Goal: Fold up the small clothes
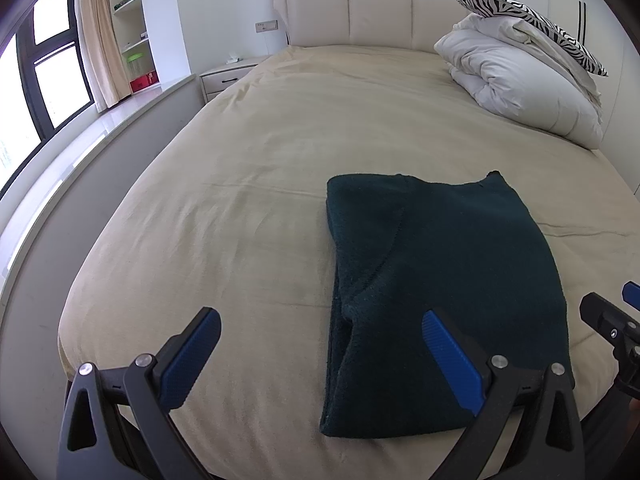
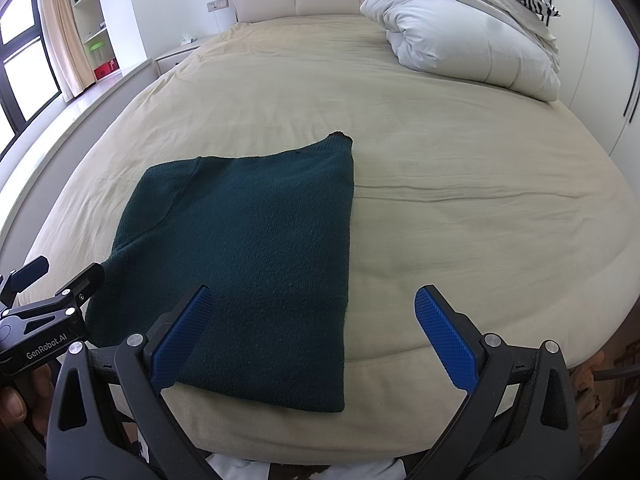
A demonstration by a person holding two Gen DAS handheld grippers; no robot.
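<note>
Both tools are spread wide with nothing between the blue pads. The left tool (image 1: 320, 356) hangs over the near edge of the bed (image 1: 248, 168); its right-hand pad sits in front of the sweater's near left corner while the other pad is out over bare sheet. The right tool (image 2: 314, 334) is doing the mirror thing: its left-hand pad overlaps the sweater's near edge, and the other pad is over plain sheet to the right of the cloth. Can't tell whether either pad actually touches the fabric or just floats above it.

The dark green sweater (image 2: 256, 248) is already folded into a long rectangle, lying flat near the foot of the bed, running away from the tools toward the headboard. So it sits roughly between the two tools, a bit right of the left one's centre and a bit left of the right one's.

Further out: a folded white duvet (image 1: 520, 76) with a zebra-print pillow (image 1: 532, 20) on top at the far right corner, a padded cream headboard (image 1: 360, 12), and a nightstand (image 1: 228, 76), shelves (image 1: 132, 20) and curtain (image 1: 96, 36) off to the left by the window (image 1: 48, 68).
</note>
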